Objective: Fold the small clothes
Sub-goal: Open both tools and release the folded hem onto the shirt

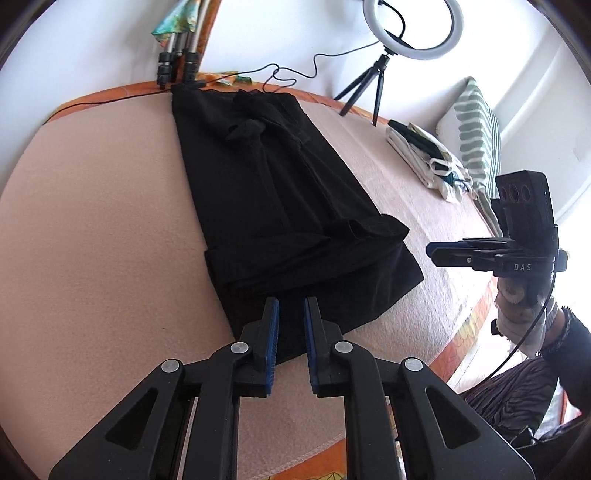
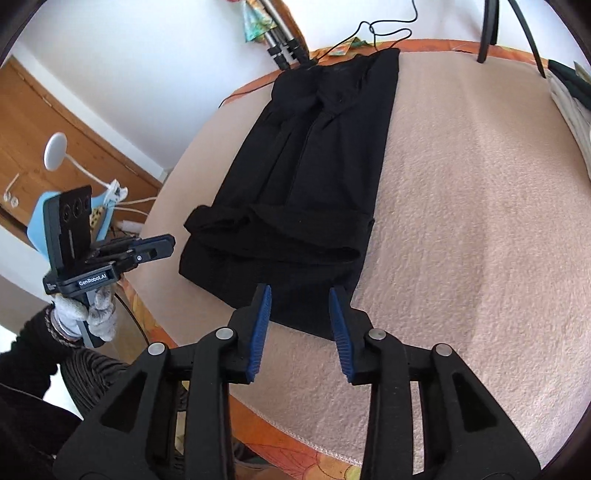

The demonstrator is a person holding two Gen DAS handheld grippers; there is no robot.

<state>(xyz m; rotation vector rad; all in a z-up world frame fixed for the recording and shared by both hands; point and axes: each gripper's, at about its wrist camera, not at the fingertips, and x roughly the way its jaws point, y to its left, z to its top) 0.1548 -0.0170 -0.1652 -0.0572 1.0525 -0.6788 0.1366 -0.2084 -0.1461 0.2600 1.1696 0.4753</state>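
Black garment [image 1: 273, 192] mid-frame w/ sides folded in, hem turned up, final folds left; left gripper [image 1: 291, 317] & right gripper [image 2: 300, 306] both spread, empty.

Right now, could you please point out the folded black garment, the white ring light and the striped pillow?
Folded black garment [image 1: 273, 192]: left wrist view, middle of the cloth.
White ring light [image 1: 452, 37]: left wrist view, right side of ring.
Green-and-white striped pillow [image 1: 476, 136]: left wrist view, striped face.

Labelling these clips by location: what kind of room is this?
Probably a bedroom at home: a blanket-covered bed with a striped pillow, a wooden door, plus a ring light set up for filming.
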